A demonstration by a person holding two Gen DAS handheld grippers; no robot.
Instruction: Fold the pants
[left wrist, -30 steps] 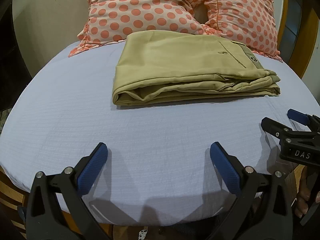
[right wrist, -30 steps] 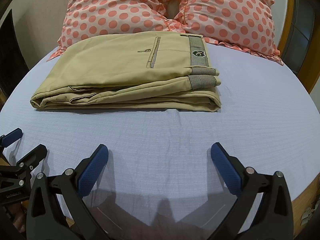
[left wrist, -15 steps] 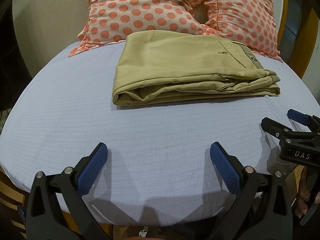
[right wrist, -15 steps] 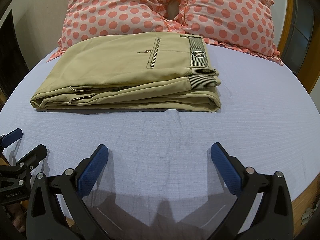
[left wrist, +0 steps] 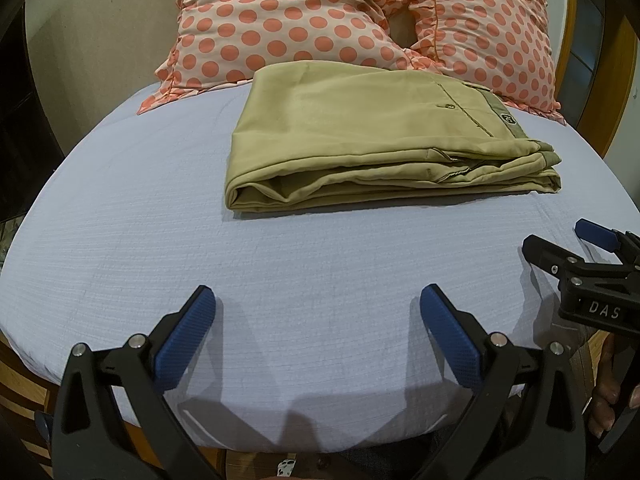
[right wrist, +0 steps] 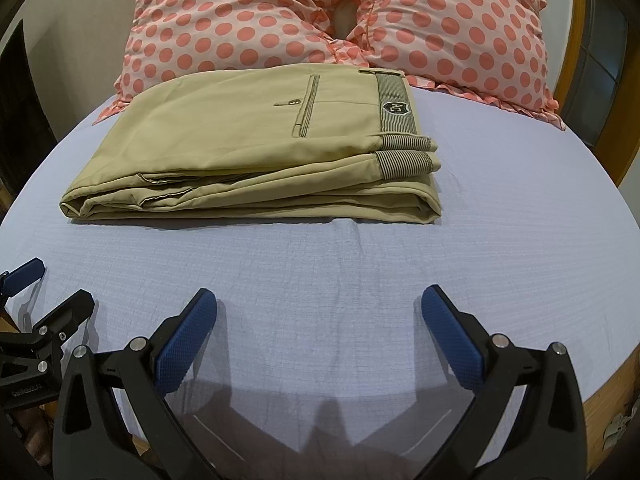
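The khaki pants (left wrist: 372, 136) lie folded in a neat stack on the pale blue bed sheet (left wrist: 160, 240), with the striped waistband and a back pocket on top; they also show in the right wrist view (right wrist: 256, 152). My left gripper (left wrist: 318, 308) is open and empty, held over the near part of the bed, well short of the pants. My right gripper (right wrist: 320, 308) is open and empty too, beside the left one. It shows at the right edge of the left wrist view (left wrist: 560, 240).
Two pink pillows with orange dots (left wrist: 304, 20) (right wrist: 452, 28) lean behind the pants at the head of the bed. A wooden bed frame (right wrist: 624, 128) runs along the right side. The near bed edge (left wrist: 320, 440) is just under the grippers.
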